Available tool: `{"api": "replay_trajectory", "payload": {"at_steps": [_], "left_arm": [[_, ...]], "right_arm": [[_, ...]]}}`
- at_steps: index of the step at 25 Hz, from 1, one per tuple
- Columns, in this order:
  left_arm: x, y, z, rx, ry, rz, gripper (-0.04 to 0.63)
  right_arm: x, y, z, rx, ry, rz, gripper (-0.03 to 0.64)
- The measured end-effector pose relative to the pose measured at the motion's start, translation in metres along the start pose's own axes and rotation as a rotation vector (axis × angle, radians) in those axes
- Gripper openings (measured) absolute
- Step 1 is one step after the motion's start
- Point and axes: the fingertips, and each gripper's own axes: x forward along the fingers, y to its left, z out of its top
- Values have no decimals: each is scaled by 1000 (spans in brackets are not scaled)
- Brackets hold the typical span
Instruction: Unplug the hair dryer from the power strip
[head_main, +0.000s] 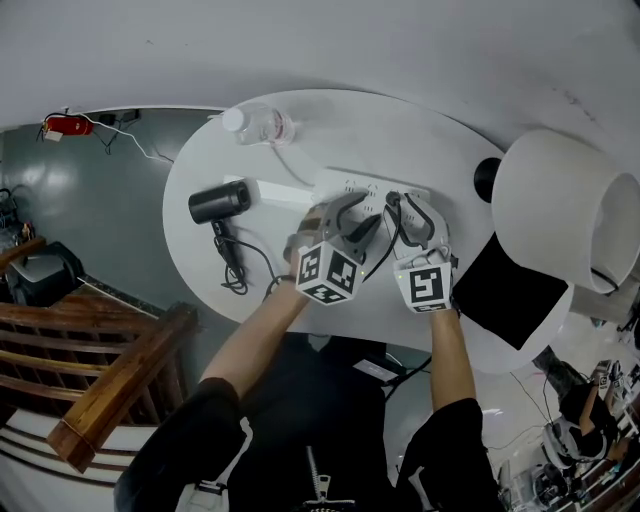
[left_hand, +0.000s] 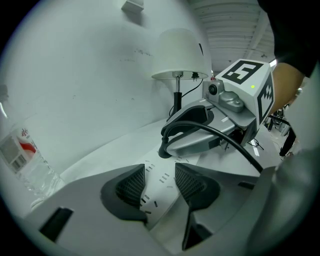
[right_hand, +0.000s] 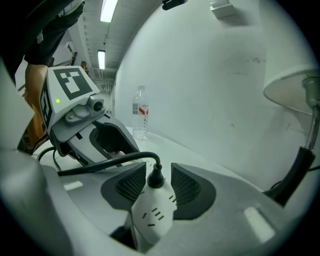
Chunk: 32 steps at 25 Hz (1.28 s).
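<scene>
On the far middle of the round white surface (head_main: 330, 130) lies the long white plastic power strip (right_hand: 152, 212). The left claw (left_hand: 160, 185) straddles it, jaws a strip's width apart, with the dark ribbed pads (left_hand: 131, 186) set against its two long sides in a clamp. Just to the right, the right claw (right_hand: 159, 185) stands wide open around the black rounded plug (right_hand: 155, 177), which is still seated in the strip. Neither pad touches the plug, and its black cord (right_hand: 105, 161) bends away to the left. Well to the left lies the black hair dryer (head_main: 220, 203). A clear plastic water bottle (head_main: 262, 125) lies at the far edge, and a white-shaded lamp (head_main: 560, 220) stands at the right.
</scene>
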Motion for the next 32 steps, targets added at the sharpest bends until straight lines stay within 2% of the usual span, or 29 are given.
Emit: {"api": "replay_trajectory", "payload": {"at_steps": [8, 11, 14, 16, 25, 32], "left_arm": [[-1, 0, 1, 16, -12, 8, 190], [-1, 2, 1, 5, 0, -3, 190], [0, 1, 0, -2, 12, -17, 189], [0, 1, 0, -8, 17, -23, 189], [0, 1, 0, -19, 28, -34, 187], [1, 0, 0, -22, 25, -39, 187]], "right_arm": [[4, -8, 6, 37, -42, -22, 124], [6, -6, 8, 16, -24, -16, 116], [6, 1, 9, -40, 5, 4, 52], [7, 2, 9, -39, 2, 11, 52], [6, -2, 13, 99, -8, 41, 43], [3, -3, 14, 121, -26, 8, 41]]}}
